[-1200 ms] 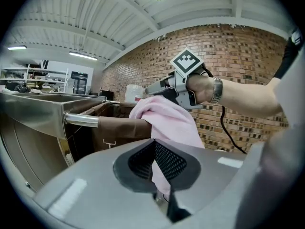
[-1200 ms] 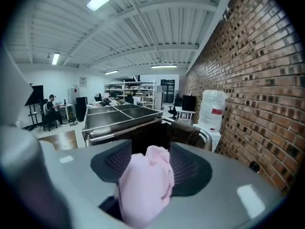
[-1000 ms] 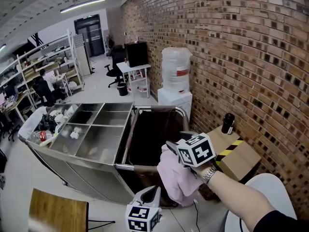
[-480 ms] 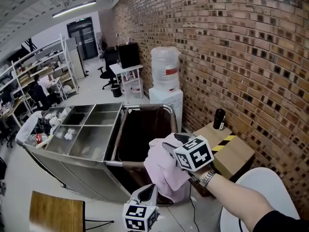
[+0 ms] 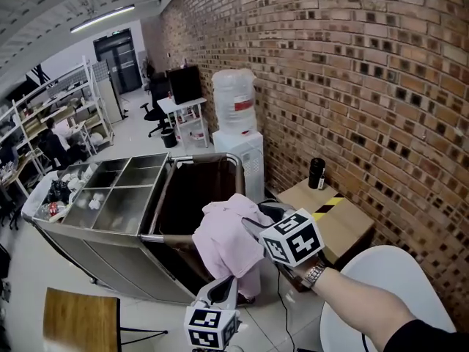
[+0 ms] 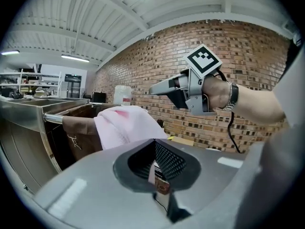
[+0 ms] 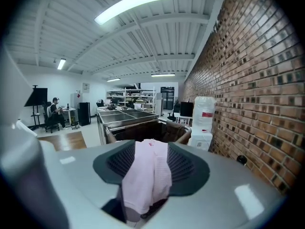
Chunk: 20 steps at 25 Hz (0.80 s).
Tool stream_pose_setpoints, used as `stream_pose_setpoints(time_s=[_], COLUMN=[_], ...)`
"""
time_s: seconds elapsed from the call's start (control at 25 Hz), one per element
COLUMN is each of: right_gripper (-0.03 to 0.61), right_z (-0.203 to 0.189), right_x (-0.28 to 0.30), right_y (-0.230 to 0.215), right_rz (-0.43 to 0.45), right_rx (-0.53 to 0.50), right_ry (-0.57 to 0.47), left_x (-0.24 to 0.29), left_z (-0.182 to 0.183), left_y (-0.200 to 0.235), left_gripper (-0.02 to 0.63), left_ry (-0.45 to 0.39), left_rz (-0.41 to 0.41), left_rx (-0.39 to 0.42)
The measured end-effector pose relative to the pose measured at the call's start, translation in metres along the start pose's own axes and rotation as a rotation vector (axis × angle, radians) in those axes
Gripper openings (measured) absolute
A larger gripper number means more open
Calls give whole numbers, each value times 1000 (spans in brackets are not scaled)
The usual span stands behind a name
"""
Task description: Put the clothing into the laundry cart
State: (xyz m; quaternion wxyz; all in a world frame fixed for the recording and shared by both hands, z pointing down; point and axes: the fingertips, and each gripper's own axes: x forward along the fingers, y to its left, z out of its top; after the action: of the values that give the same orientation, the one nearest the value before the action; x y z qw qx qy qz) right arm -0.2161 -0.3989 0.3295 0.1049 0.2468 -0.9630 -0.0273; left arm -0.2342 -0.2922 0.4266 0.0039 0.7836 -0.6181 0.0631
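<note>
My right gripper [image 5: 256,217] holds a pale pink garment [image 5: 223,244] that hangs in a bunch just above the near end of the laundry cart [image 5: 164,238], a brown fabric bin on a metal frame. Its jaws are closing on the cloth, and folds of the pink garment [image 7: 147,175] fill the gap at my right gripper [image 7: 151,149]. My left gripper [image 5: 227,284] sits low in front of the garment, shut with nothing in it. From the left gripper [image 6: 155,144], the pink garment [image 6: 121,125] hangs beside the cart [image 6: 76,128] under the right gripper [image 6: 159,89].
A steel trolley with several compartments [image 5: 110,196] adjoins the cart's left side. A water dispenser [image 5: 236,116] stands behind the cart by the brick wall. A cardboard box [image 5: 333,215] with a black bottle [image 5: 316,173] lies to the right. A wooden board [image 5: 80,317] is at lower left.
My right gripper has carried the pink garment to the left and a little higher, from beside the cart's near right corner to above its near end. The left gripper has stayed low.
</note>
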Motion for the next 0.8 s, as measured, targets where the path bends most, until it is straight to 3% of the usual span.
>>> stream_pose_setpoints(time_s=[0.48,0.8], right_gripper=[156,107], right_z=[-33,-29], right_x=[-100,-134], right_y=[-13,37], right_rz=[-16,18], right_rx=[-4,-12], right_ry=[-37,-101], left_x=[19,-12], left_z=[11,17], left_y=[-86,-87], left_gripper=[3,3], left_ry=[-14,-20], left_rz=[-55,-46], left_rx=[0,25])
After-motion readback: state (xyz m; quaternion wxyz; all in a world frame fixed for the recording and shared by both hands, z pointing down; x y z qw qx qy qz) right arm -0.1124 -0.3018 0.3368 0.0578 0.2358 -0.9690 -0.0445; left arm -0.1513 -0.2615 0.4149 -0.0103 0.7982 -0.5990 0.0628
